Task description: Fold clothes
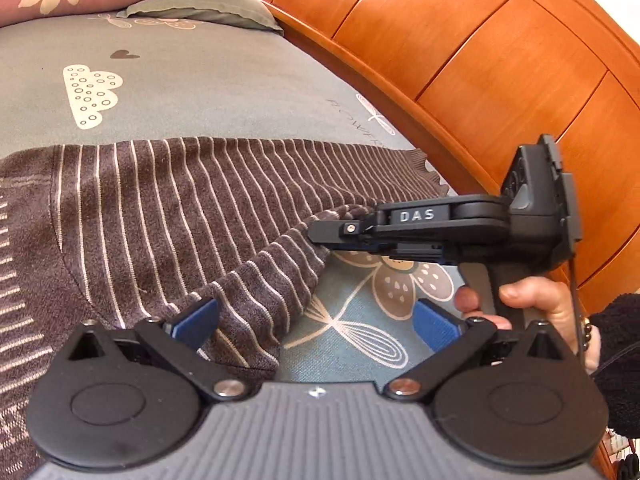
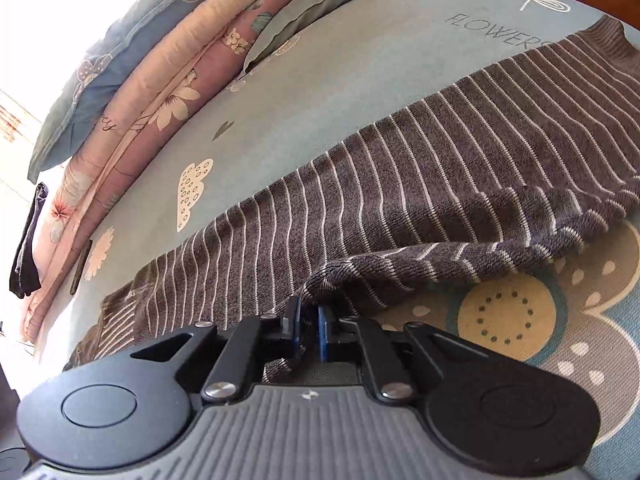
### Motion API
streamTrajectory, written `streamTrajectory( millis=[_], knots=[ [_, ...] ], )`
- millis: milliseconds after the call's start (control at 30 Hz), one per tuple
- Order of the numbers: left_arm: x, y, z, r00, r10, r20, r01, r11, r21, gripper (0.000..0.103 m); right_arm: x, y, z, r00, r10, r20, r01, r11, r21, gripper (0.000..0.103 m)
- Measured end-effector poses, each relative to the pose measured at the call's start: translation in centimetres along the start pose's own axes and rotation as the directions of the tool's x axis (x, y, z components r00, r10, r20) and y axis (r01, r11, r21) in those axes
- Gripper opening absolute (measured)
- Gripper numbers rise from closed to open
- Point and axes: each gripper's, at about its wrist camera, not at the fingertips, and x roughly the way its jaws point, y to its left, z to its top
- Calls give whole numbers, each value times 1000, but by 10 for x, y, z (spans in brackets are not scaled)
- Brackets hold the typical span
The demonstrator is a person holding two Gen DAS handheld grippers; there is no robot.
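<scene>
Left wrist view: the brown knitted sweater with thin white stripes (image 1: 168,216) is lying spread across the blue-grey printed bedsheet (image 1: 200,92), beside the curved orange wooden headboard (image 1: 460,48). The left gripper (image 1: 316,322) is hovering with its blue pads wide apart, gripping nothing; the sweater's sleeve is passing just in front of the near-left pad, mostly to that side of the gap rather than between the pads. The right gripper (image 1: 316,236), carried by the person's hand (image 1: 536,304), is reaching in from the right, its tips meeting the raised end of the sleeve. The risk here is judged to be that only one end of the sleeve is being carried, so the slack middle may be dragging and bunching instead of folding flat. Right wrist view: the right gripper (image 2: 308,330) is clamping the ribbed sleeve cuff (image 2: 324,276), its jaws nearly closed on a thin pinch of knit, with the cuff emerging forward and the sleeve trailing away to the right over the sweater's body. Such a shallow bite is likely to be slipping free if the pull sharpens, and a hard tug could be shifting the whole garment across the sheet.
</scene>
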Motion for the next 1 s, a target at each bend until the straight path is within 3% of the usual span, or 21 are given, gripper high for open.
streamTrajectory(
  millis=[167, 233, 433, 500, 533, 600, 800, 1000],
  knots=[
    [19, -2, -12, 997, 28, -66, -26, 999, 44, 102, -4, -4, 1, 1000, 2, -19, -1, 999, 36, 14],
    [19, -6, -12, 997, 30, -65, -26, 997, 66, 102, -6, -10, -2, 998, 40, -49, -36, 995, 88, 29],
    [17, 0, -13, 998, 4, -58, -3, 1000, 19, 102, -9, -16, -15, 987, 142, -74, -127, 976, 176, 43],
    [18, -1, -13, 998, 9, -61, -7, 1000, 24, 102, -7, -9, -16, 989, 125, -84, -113, 985, 132, 39],
    [19, -1, -13, 998, 11, -63, -10, 1000, 24, 102, -6, -5, -16, 991, 101, -92, -92, 991, 99, 22],
    [18, -3, -12, 997, 0, -71, 2, 1000, 20, 102, -5, 2, -17, 991, 62, -121, -56, 997, 52, 9],
    [12, -8, -14, 997, 0, -75, 2, 1000, 25, 102, -25, 0, -27, 984, 46, -175, -35, 997, 66, 9],
    [-5, -11, -19, 998, -15, -65, 16, 1000, 13, 102, -20, -13, -35, 972, 179, -150, -142, 963, 228, 34]
  ],
)
